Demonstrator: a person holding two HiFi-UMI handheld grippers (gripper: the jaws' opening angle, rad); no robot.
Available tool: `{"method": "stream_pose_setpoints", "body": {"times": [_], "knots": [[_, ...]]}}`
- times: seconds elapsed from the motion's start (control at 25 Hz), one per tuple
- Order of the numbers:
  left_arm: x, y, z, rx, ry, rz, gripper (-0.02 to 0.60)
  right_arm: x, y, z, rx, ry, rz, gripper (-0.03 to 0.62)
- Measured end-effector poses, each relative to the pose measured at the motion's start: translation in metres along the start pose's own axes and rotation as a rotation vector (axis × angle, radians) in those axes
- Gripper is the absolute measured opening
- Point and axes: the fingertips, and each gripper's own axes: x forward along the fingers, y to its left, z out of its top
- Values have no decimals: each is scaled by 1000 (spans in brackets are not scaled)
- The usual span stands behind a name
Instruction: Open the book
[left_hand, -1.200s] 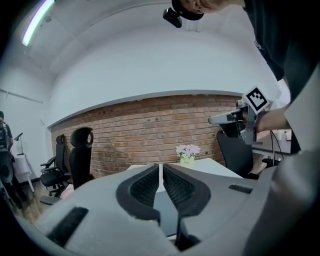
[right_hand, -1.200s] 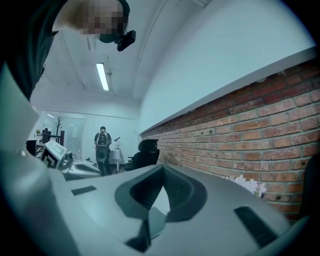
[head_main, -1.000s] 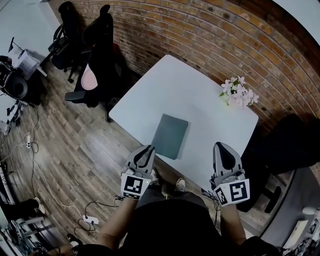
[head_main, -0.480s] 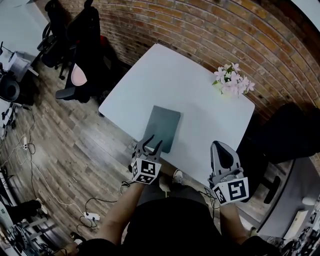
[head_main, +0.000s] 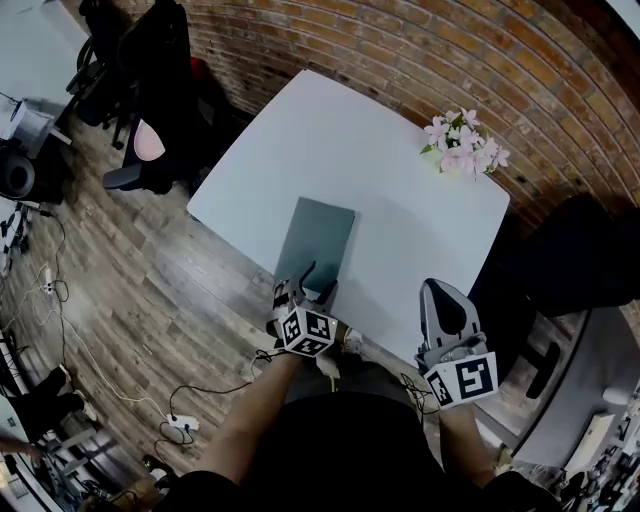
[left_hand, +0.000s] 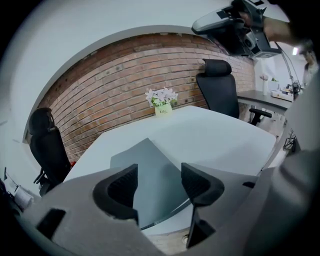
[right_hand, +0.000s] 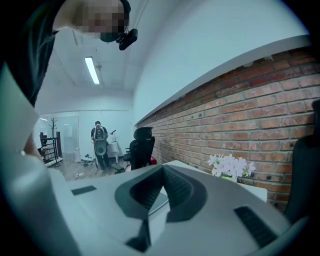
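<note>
A closed grey-green book (head_main: 316, 243) lies flat on the white table (head_main: 400, 180), close to its near edge. My left gripper (head_main: 312, 284) hovers at the book's near end, tilted downward, and its jaws are opening. In the left gripper view the book (left_hand: 150, 167) shows through the gap of the left gripper (left_hand: 159, 181), with neither pad touching it. My right gripper (head_main: 446, 308) hangs at the table's near right corner, away from the book, fingers together and holding nothing. The right gripper (right_hand: 163, 167) points level across the table.
A small pot of pink-white flowers (head_main: 461, 147) stands at the table's far right corner. Black office chairs (head_main: 150, 90) stand left of the table and a brick wall (head_main: 420, 50) runs behind it. Cables (head_main: 60, 300) lie on the wooden floor. A person (right_hand: 99, 142) stands far off.
My left gripper dropped and moved forward to the book's near edge, and its jaws went from shut to wide apart. The right gripper stayed nearly where it was.
</note>
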Motion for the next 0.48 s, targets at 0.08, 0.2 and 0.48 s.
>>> {"method": "stream_pose_setpoints", "body": {"times": [0.08,0.2,0.48], "knots": [[9,-7,-2,1,14,-5,280,-1,-2,-2,3,4,4,12],[20,-15,-6,-1,33,-9,298,-3,-7,-4,6,9,5,12],[27,-20,-12,14,40,38,314,-9,-18,-7,15,19,0,12]]}}
